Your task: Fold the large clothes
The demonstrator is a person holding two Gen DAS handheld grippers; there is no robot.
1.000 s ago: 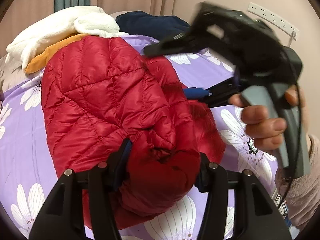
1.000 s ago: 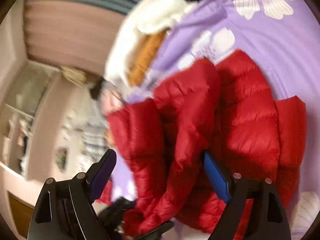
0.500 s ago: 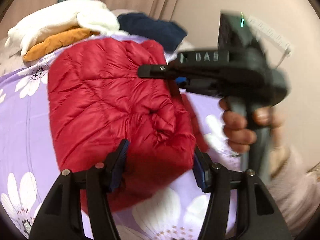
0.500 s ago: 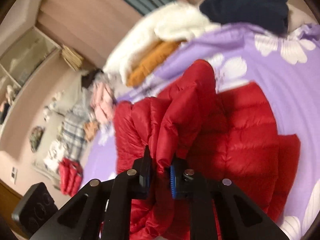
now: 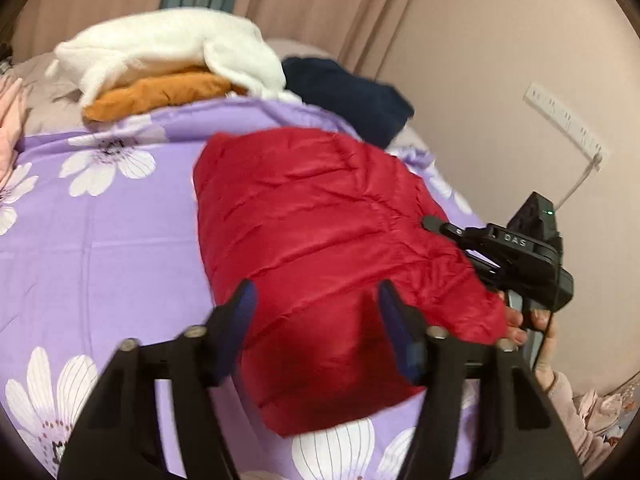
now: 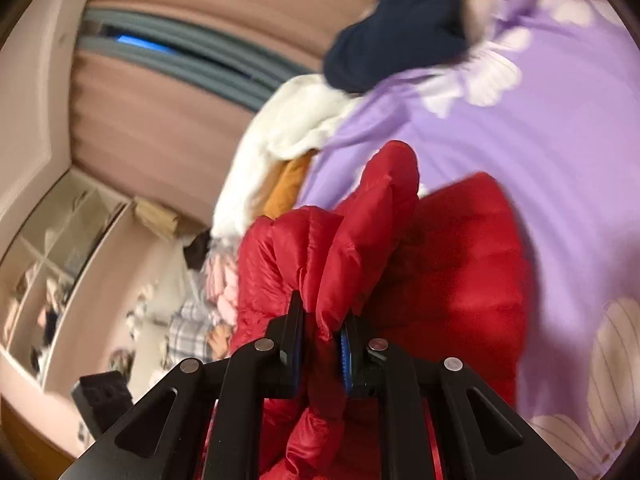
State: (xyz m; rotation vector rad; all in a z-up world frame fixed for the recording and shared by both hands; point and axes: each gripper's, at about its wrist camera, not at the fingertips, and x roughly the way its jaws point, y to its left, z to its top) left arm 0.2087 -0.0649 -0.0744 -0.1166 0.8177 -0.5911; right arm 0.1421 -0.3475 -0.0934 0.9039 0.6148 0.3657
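Observation:
A red down jacket [image 5: 320, 220] lies folded on a purple flowered bed sheet [image 5: 120, 240]. My left gripper [image 5: 318, 306] has the jacket's near end between its blue pads; the jaws are closing and the padding fills the gap. In the right wrist view my right gripper [image 6: 322, 332] is shut on a raised fold of the red jacket [image 6: 460, 260]. From the left wrist view the right gripper [image 5: 434, 226] sits at the jacket's right edge, held by a person's hand [image 5: 536, 320].
A white garment [image 5: 168, 48] lies on an orange one [image 5: 160, 94] at the bed's far side, with a navy garment [image 5: 348, 96] beside them. A power strip [image 5: 564, 120] hangs on the wall at right. Clothes [image 6: 188, 320] lie on the floor beside the bed.
The right gripper went from wide open to shut on a fold of the jacket. In the left view it dropped from above the jacket to its right edge. The jacket now lies flatter.

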